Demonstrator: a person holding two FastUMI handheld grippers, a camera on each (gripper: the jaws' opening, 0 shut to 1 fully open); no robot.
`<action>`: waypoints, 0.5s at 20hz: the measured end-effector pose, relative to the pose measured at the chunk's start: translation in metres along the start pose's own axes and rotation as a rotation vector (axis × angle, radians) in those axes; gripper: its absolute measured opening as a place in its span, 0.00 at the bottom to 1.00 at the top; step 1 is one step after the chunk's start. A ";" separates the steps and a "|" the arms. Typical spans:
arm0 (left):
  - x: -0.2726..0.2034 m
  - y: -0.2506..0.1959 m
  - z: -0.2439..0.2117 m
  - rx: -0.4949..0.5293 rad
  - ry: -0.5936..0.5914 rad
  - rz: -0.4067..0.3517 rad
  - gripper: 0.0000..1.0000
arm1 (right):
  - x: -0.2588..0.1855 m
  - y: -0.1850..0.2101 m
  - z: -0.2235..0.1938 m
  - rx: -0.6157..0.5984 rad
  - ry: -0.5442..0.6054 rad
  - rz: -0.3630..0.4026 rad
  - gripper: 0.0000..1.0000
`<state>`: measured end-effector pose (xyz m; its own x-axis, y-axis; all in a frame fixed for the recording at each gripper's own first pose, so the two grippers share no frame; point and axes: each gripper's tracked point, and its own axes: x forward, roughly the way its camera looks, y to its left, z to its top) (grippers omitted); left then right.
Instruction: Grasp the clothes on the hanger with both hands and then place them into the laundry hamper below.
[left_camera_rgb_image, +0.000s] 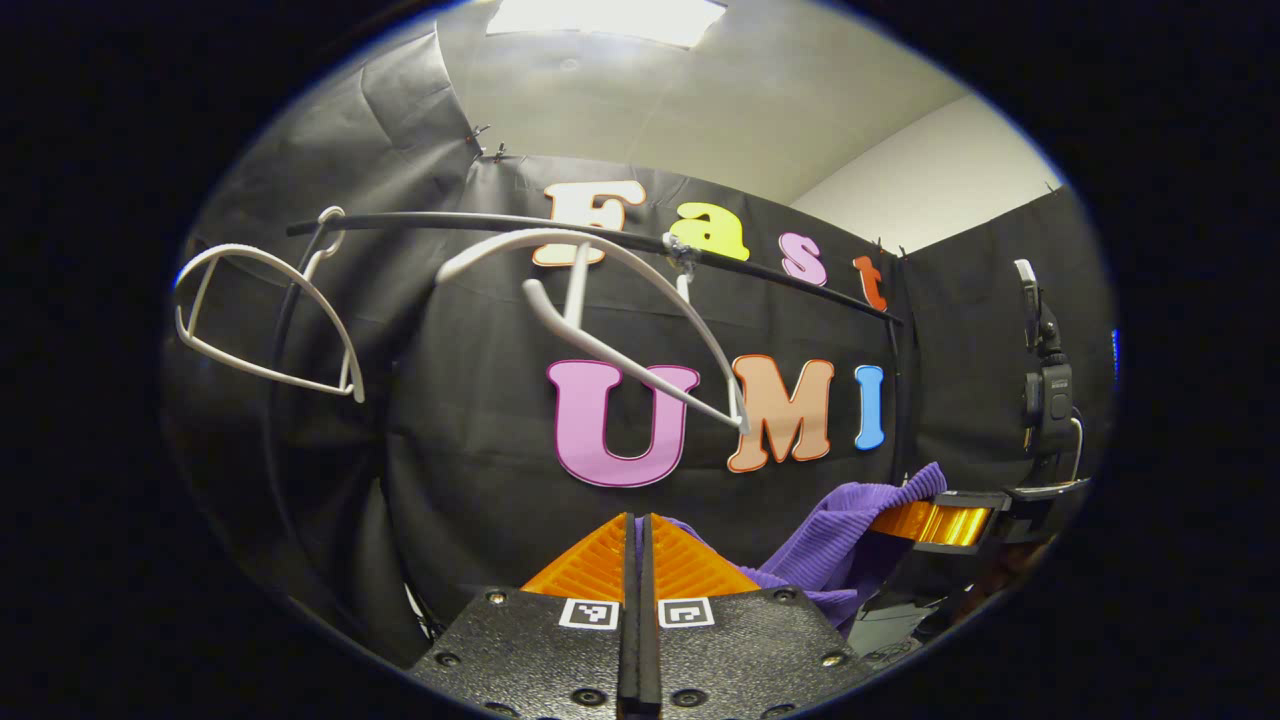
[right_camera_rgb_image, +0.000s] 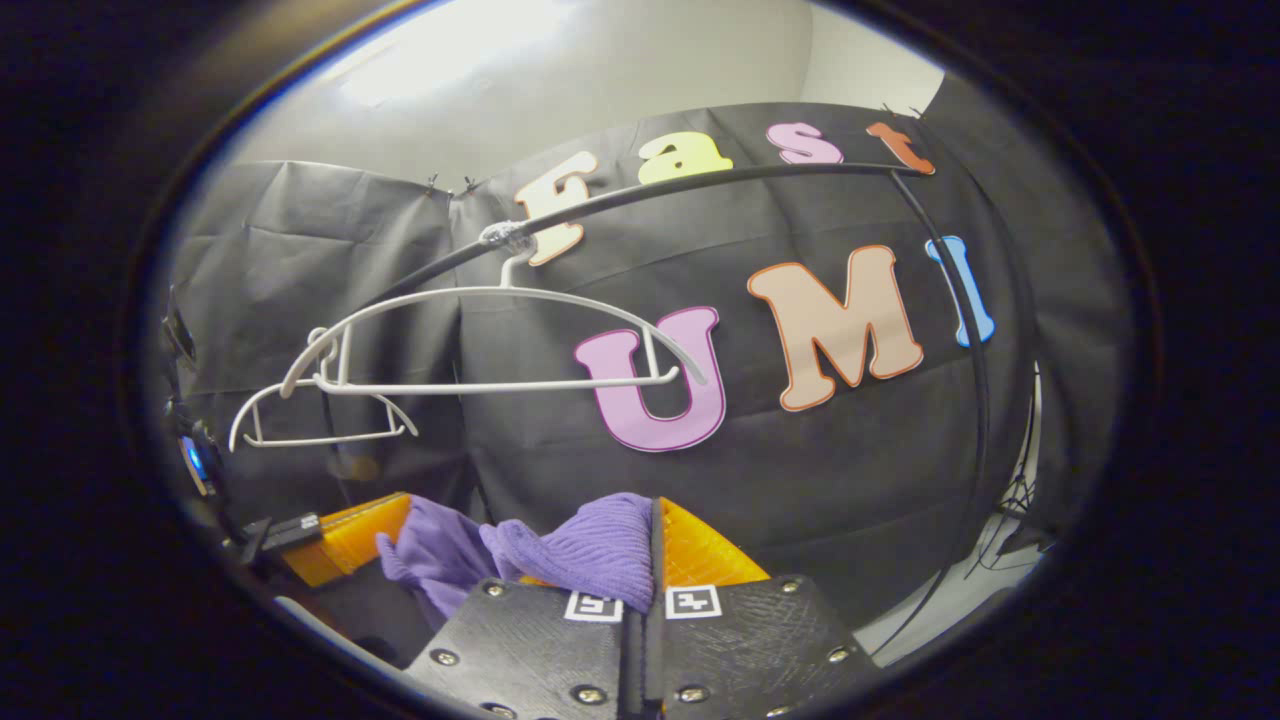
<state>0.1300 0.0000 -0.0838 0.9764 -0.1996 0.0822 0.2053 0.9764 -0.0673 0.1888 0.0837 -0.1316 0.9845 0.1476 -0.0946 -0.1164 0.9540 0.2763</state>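
Purple garment (right_camera_rgb_image: 590, 555) pinched in both closed jaws — lower part cut off (hidden).

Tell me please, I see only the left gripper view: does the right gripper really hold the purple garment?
Observer: Yes. In the right gripper view the right gripper has its fingers shut on the purple garment, which bunches over one finger.
Operator: Does the cloth reach my left gripper?
Observer: Yes, it sags across to the left gripper, and a fold hangs beside it.
Operator: Is the near hanger free?
Observer: The near hanger hangs bare. Its whole bottom bar shows, with no cloth on it.
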 end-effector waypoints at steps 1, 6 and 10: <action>0.004 -0.006 0.000 -0.003 -0.001 -0.014 0.00 | -0.003 0.000 0.002 0.003 -0.002 -0.005 0.04; 0.019 -0.019 -0.006 -0.015 -0.018 -0.035 0.00 | -0.014 -0.008 0.008 -0.017 -0.012 -0.058 0.04; 0.030 -0.016 -0.027 -0.004 -0.008 -0.023 0.02 | -0.003 -0.021 -0.004 -0.014 -0.013 -0.085 0.04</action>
<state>0.1573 -0.0241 -0.1069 0.9709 -0.2210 0.0919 0.2277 0.9713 -0.0694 0.1877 0.0646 -0.1410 0.9926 0.0621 -0.1046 -0.0336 0.9666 0.2542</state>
